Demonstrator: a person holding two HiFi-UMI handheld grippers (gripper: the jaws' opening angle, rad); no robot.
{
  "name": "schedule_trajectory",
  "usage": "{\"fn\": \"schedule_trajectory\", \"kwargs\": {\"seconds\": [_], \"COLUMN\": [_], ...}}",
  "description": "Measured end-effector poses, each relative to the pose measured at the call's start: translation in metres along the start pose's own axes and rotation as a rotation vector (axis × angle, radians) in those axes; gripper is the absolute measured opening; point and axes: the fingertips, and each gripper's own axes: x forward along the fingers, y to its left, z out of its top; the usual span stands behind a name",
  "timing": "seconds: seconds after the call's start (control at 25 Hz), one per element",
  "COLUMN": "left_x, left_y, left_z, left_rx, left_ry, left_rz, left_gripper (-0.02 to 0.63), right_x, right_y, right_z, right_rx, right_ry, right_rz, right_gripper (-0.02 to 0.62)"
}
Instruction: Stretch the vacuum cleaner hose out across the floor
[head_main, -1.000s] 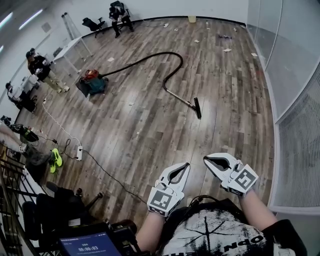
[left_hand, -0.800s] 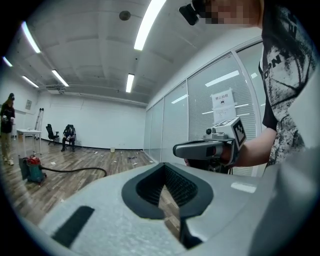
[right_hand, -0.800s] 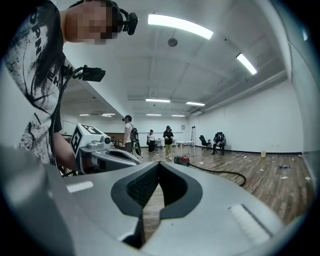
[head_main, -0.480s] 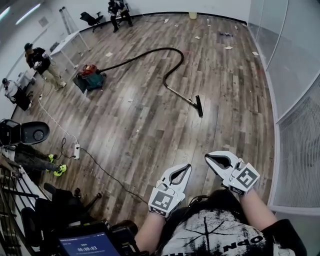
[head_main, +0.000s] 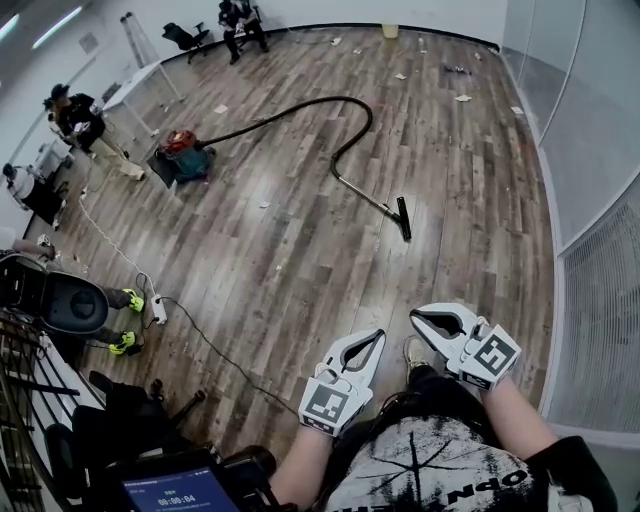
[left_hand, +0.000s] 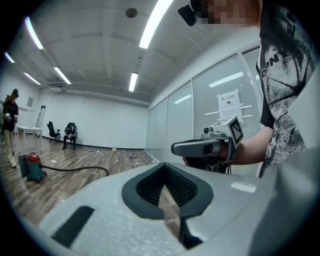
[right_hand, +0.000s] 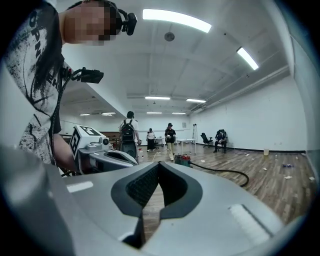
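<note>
The vacuum cleaner (head_main: 182, 153), a red and teal canister, stands on the wooden floor at the far left. Its black hose (head_main: 330, 104) runs right from it, loops and bends back down into a metal wand that ends in the floor head (head_main: 404, 218). My left gripper (head_main: 378, 335) and right gripper (head_main: 415, 318) are held side by side close to my body, well short of the floor head. Both are shut with nothing between the pads. The canister (left_hand: 32, 166) and hose (left_hand: 75, 169) show far off in the left gripper view, and again canister (right_hand: 182, 160) and hose (right_hand: 225, 172) in the right gripper view.
A glass wall (head_main: 585, 150) runs down the right side. A power strip (head_main: 158, 308) with cables lies at the left, near a round black device (head_main: 70, 300). People (head_main: 75, 120) stand by a table at the far left. Paper scraps (head_main: 462, 98) litter the floor.
The floor has slid slightly under the view, so the floor head sits a little lower. The round black device came in at the left edge. Both grippers stay shut together.
</note>
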Motion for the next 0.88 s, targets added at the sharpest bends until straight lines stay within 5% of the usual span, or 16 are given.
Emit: {"fn": "schedule_trajectory", "kwargs": {"seconds": [0.44,0.88], "left_x": [0.06,0.168], "left_y": [0.068,0.117], "left_z": [0.029,0.044], "left_rx": [-0.011,-0.031], "left_ry": [0.018,0.035], "left_rz": [0.152,0.208], "left_gripper": [-0.002,-0.002], "right_x": [0.043,0.059], "right_y": [-0.089,-0.208], "right_z": [0.027,0.025], "right_rx": [-0.037,-0.054], "right_ry": [-0.002,-0.035], "right_rz": [0.133,0.229], "right_gripper": [0.006,0.006]}}
